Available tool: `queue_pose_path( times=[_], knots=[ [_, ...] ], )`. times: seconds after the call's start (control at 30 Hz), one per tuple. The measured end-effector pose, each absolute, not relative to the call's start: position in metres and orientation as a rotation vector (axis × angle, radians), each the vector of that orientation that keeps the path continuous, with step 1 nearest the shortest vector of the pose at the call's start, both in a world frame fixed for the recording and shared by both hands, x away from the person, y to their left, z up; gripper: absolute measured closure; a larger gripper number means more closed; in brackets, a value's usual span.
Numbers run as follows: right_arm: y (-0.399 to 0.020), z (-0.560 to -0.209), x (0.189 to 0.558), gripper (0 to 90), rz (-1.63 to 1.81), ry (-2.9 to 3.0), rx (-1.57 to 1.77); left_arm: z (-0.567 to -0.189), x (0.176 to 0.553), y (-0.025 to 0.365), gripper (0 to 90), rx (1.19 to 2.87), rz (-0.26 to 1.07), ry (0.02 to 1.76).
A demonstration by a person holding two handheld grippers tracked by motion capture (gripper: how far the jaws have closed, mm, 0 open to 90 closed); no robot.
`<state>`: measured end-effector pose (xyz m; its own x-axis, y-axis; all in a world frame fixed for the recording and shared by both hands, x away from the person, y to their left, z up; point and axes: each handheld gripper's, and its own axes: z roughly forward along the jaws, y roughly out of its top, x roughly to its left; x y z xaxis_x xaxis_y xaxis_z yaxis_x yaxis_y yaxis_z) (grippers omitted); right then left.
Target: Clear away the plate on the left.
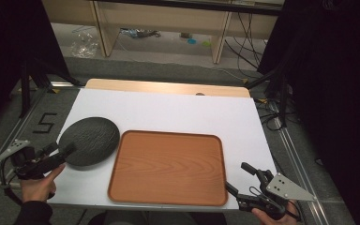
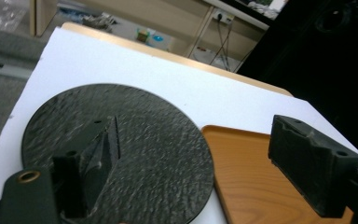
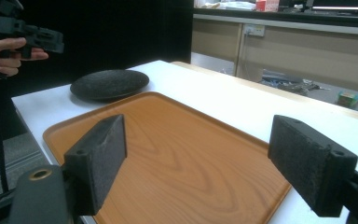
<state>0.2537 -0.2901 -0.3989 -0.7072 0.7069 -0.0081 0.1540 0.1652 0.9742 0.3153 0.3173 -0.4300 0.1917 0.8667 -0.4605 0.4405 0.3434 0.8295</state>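
Jaws of the left gripper [image 1: 62, 151] are spread over the near-left edge of the plate [image 1: 89, 140], as seen from above; its own view shows one pad above the plate's dark, pebbled, round surface. Spread jaws are likewise seen on the right gripper [image 1: 240, 180], beside the tray [image 1: 168, 199]. The plate lies on the white board [image 1: 178, 110], against the tray's left rim.

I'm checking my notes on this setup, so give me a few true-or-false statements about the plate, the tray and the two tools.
1. The dark plate lies on the wooden tray. False: it lies on the white table top, left of the tray.
2. The left tool is open, by the plate's near rim. True.
3. The tray is empty. True.
4. The right tool grips the tray's corner. False: it is open, beside the tray's right edge.
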Motion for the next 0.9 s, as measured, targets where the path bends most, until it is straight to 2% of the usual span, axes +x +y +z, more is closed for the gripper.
queue_pose_path(
  times=[0.1,0.4,0.6,0.83,0.9],
  knots=[
    [-0.290,-0.399,0.254,20.6,1.570,1.980,0.811,-0.437,0.319,0.327,17.0,1.249,0.413,1.513],
    [-0.290,-0.399,0.254,20.7,1.572,1.988,0.814,-0.449,0.325,0.342,17.8,1.198,0.385,1.597],
    [-0.290,-0.399,0.254,20.7,1.573,1.984,0.810,-0.465,0.332,0.353,18.5,1.082,0.299,1.679],
    [-0.290,-0.399,0.254,20.7,1.569,1.988,0.811,-0.471,0.338,0.355,19.1,1.116,0.274,1.749],
    [-0.290,-0.399,0.254,20.7,1.570,1.995,0.812,-0.475,0.341,0.354,19.1,1.100,0.230,1.772]
  ],
)
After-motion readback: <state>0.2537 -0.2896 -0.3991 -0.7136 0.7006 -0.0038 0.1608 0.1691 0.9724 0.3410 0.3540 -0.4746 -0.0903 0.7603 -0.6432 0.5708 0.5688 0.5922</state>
